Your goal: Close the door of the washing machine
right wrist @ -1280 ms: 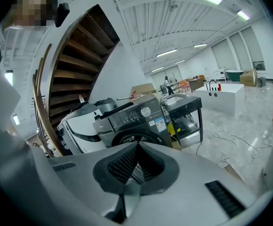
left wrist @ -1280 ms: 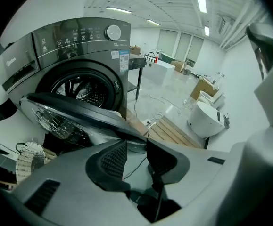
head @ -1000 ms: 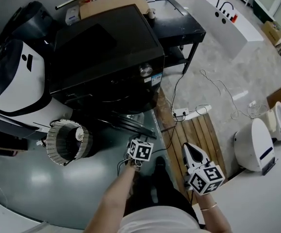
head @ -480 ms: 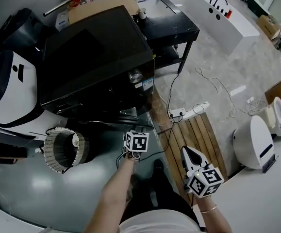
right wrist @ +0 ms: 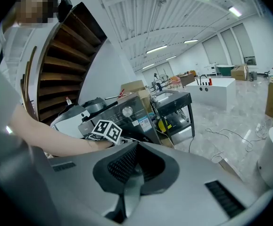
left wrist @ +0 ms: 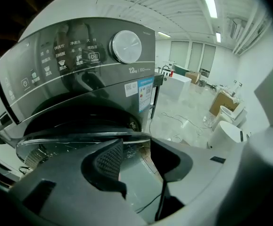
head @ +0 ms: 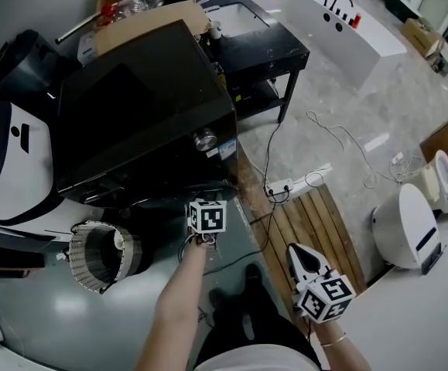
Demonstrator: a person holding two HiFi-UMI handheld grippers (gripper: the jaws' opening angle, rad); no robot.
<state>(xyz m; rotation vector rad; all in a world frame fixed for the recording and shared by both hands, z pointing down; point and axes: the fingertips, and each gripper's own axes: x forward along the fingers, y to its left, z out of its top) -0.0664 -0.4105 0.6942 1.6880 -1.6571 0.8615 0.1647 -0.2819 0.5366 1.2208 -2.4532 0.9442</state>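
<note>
Grey floor (head: 347, 114); washer (head: 138, 107), "12kg" panel (left wrist: 79, 65)

Reaching forward with the left, holding the right low beside the body

Stretches the bare left forearm (head: 179, 288) up and forward from the bottom middle of the head view, carrying the left gripper (left wrist: 137, 150) at its end with the jaws standing apart, a clear gap between the ribbed pads (left wrist: 109, 158). Holds the right gripper (head: 298, 255) low at the right, close to the body and well apart from the left one, tips pointing forward, jaws pressed together with nothing between them (its marker cube (head: 326, 296) sits at the wrist end). Wears a thin band (head: 330, 332) round the right wrist, just behind that cube
</note>
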